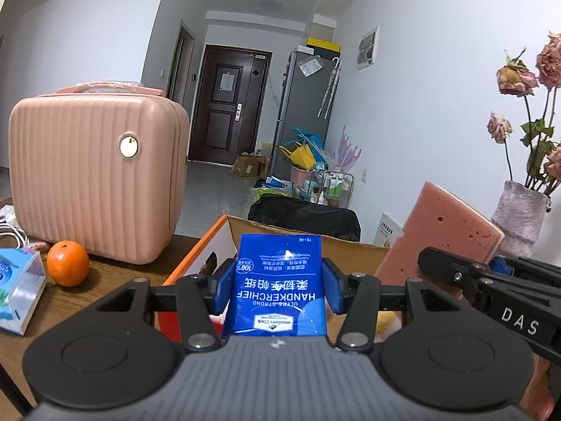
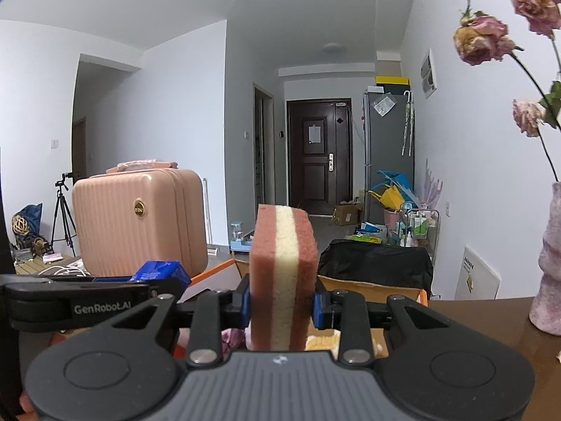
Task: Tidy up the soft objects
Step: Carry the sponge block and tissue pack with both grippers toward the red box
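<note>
My left gripper (image 1: pixel 278 287) is shut on a blue handkerchief tissue pack (image 1: pixel 278 280), held upright over an open cardboard box (image 1: pixel 308 236) with an orange edge. My right gripper (image 2: pixel 282 303) is shut on a pink-and-cream layered sponge (image 2: pixel 282 273), standing on end above the same box (image 2: pixel 371 286). In the left wrist view the sponge (image 1: pixel 441 235) and the right gripper's black body (image 1: pixel 491 287) show at the right. In the right wrist view the tissue pack (image 2: pixel 159 272) and the left gripper's body (image 2: pixel 77 301) show at the left. Soft items lie inside the box, mostly hidden.
A pink ribbed case (image 1: pixel 94 179) stands on the brown table (image 1: pixel 105 277) at left, with an orange (image 1: pixel 67 263) and a clear tissue package (image 1: pixel 19 291) beside it. A vase of dried roses (image 1: pixel 519 221) stands at right. A black chair back (image 2: pixel 375 261) is behind the box.
</note>
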Demonstrator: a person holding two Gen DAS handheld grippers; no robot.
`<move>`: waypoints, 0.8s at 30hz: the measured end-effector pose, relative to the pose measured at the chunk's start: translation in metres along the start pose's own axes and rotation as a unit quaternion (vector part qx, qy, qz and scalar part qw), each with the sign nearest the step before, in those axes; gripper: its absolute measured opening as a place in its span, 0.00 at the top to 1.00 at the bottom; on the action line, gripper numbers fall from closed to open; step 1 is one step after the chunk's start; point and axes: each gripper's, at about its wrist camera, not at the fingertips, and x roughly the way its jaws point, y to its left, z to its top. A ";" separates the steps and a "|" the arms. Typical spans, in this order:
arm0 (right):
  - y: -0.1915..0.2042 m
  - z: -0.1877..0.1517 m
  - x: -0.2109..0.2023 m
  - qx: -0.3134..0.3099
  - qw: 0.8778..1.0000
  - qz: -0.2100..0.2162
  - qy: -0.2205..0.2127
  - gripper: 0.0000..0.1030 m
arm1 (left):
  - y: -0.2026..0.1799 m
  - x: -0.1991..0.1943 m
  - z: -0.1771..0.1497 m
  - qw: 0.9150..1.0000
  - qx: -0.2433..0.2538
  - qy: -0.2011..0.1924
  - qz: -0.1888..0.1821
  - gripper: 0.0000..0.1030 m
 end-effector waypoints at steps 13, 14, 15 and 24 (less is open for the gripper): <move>-0.001 0.000 0.063 -0.009 0.999 0.004 0.046 0.70 | 0.007 0.049 0.012 1.000 -0.002 0.005 0.019 0.50; -0.001 -0.002 0.067 -0.008 0.999 0.003 0.051 0.70 | 0.006 0.051 0.012 1.000 0.000 0.005 0.020 0.50; -0.002 -0.004 0.071 -0.005 0.998 0.004 0.055 0.70 | 0.006 0.054 0.012 1.000 0.002 0.005 0.021 0.50; -0.007 -0.018 0.089 0.012 0.997 0.004 0.082 0.70 | 0.002 0.078 0.005 0.999 0.024 0.019 0.034 0.50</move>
